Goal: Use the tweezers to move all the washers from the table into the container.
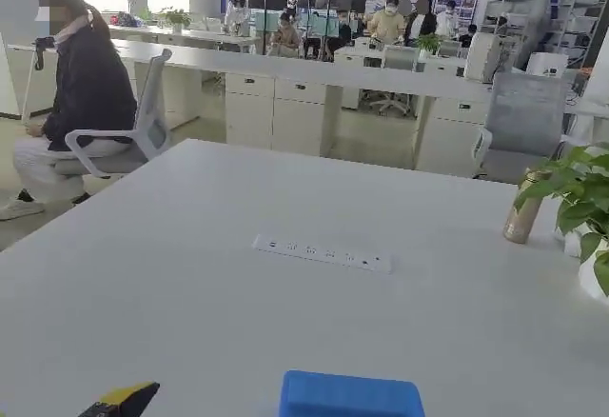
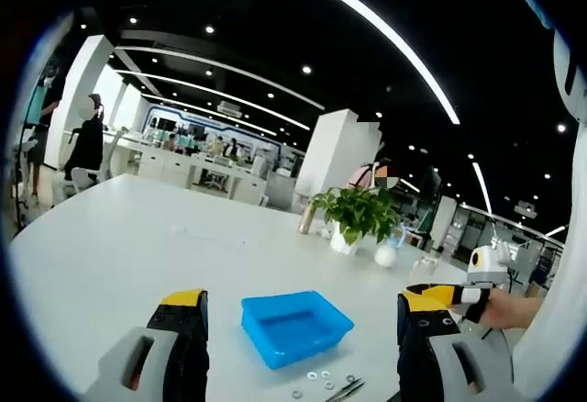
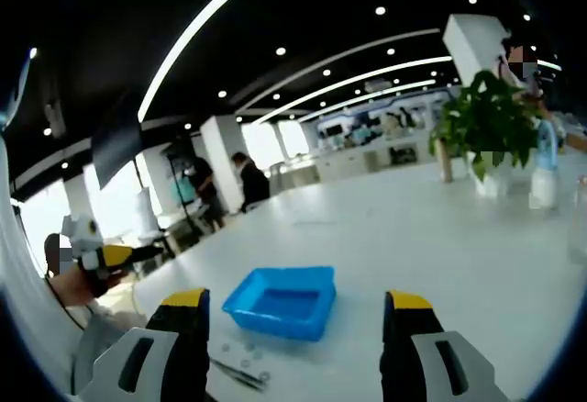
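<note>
The blue container [image 2: 295,327] looks empty; washers [image 2: 316,381] and tweezers [image 2: 345,389] lie beside it on the counter [image 2: 138,237]. Left tongs [image 2: 301,303] and right tongs [image 3: 295,298] gape wide, holding nothing.

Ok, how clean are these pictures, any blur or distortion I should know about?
Head view: even light, fairly sharp, but the blue container is cut by the bottom edge. Left gripper view: fisheye bends the ceiling lights into arcs; washers tiny but distinct. Right gripper view: softest, tweezers smeared.
</note>
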`<state>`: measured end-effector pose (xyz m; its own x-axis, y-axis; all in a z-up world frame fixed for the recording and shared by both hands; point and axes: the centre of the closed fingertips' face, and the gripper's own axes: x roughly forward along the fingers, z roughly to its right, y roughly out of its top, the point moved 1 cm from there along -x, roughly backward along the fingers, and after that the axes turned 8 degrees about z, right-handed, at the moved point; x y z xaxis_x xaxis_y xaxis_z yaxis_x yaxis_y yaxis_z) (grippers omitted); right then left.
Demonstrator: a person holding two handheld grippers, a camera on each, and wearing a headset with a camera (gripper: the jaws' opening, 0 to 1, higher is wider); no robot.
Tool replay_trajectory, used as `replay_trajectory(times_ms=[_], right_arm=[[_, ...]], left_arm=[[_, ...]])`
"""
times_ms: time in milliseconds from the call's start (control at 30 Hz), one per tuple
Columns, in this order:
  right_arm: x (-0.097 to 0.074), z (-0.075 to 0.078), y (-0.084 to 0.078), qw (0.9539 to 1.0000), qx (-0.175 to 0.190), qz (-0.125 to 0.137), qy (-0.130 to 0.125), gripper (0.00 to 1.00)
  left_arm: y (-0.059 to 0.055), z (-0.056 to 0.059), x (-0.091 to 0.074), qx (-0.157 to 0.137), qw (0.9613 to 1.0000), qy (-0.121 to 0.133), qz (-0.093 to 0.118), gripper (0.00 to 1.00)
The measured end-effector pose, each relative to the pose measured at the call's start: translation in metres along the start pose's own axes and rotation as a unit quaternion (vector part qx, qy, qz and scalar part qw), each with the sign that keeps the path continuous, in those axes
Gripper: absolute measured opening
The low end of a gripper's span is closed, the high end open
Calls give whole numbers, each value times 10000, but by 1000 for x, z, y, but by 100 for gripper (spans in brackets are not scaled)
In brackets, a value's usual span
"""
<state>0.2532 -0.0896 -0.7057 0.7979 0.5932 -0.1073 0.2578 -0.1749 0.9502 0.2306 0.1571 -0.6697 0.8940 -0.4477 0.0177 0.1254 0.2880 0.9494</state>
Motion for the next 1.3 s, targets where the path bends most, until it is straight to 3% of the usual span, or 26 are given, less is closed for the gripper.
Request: replay_trajectory(times_ms=[1300], right_arm=[[0,1,-4,9999,28,-108,47,74]], left_arm=[[-5,-1,-2,-22,10000,-6,-85,84]])
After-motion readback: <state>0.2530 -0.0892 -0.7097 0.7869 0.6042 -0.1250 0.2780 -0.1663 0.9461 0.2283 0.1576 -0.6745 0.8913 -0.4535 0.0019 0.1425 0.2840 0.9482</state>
